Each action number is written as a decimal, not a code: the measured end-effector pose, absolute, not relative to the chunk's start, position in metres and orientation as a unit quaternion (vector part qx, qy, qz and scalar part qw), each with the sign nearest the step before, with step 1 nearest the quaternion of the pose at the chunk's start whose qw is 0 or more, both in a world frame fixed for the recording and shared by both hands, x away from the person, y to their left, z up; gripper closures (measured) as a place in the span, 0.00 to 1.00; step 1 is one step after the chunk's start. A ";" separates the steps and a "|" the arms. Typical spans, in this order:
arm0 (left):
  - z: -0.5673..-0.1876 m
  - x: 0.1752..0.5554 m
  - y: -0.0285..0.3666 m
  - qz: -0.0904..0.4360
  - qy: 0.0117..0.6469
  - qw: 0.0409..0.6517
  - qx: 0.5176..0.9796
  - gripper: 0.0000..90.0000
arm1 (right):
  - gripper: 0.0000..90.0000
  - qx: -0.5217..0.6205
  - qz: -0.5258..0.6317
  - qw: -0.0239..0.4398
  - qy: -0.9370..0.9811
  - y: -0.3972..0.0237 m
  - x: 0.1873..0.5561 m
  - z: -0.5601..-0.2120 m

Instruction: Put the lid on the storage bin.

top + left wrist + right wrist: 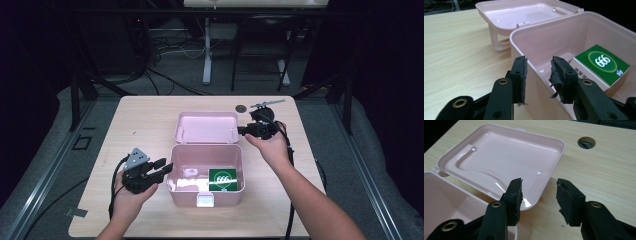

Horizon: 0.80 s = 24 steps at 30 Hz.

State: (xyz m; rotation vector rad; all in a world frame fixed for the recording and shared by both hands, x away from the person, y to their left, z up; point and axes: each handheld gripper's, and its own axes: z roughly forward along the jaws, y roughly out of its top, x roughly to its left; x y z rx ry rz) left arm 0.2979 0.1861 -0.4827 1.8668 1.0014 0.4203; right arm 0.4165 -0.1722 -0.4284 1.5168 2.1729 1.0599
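Pink plastic box (207, 172) at the middle of a pale wooden surface (145, 117), its hinged lid (206, 127) thrown fully back and lying flat behind it, hollow side up. Inside the box, toward its right half, a green carton (222, 179) marked "666" in a white ring, lying flat on the floor of the box; white latch (205, 200) on the near wall.

Left tool (164, 169) just beside the box's left wall, jaws pointing toward it. In the left gripper view, jaws partly apart and straddling the wall's rim (524, 51), one pad (520, 75) outside and the other over the interior; not pressing on the plastic, nothing gripped. Pad rubber frayed and torn at the edges.

Right tool (244, 131) just off the lid's right edge, held from below by the right hand (272, 147). In the right gripper view, jaws standing wide, released, the left pad (514, 195) over the lid's near corner, the other over bare wood; nothing between them.

Round hole (586, 142) in the surface beyond the lid. Dark floor with cables and a table leg behind.
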 end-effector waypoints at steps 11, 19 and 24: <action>-0.488 0.298 0.186 0.167 0.401 0.475 0.765 0.78 | 0.65 0.561 0.343 0.123 0.744 -0.162 0.449 -0.427; -0.487 0.297 0.184 0.171 0.396 0.471 0.770 0.84 | 0.70 0.587 0.331 0.110 0.730 -0.159 0.472 -0.435; -0.487 0.296 0.183 0.173 0.395 0.473 0.769 0.84 | 0.72 0.608 0.315 0.111 0.721 -0.161 0.484 -0.439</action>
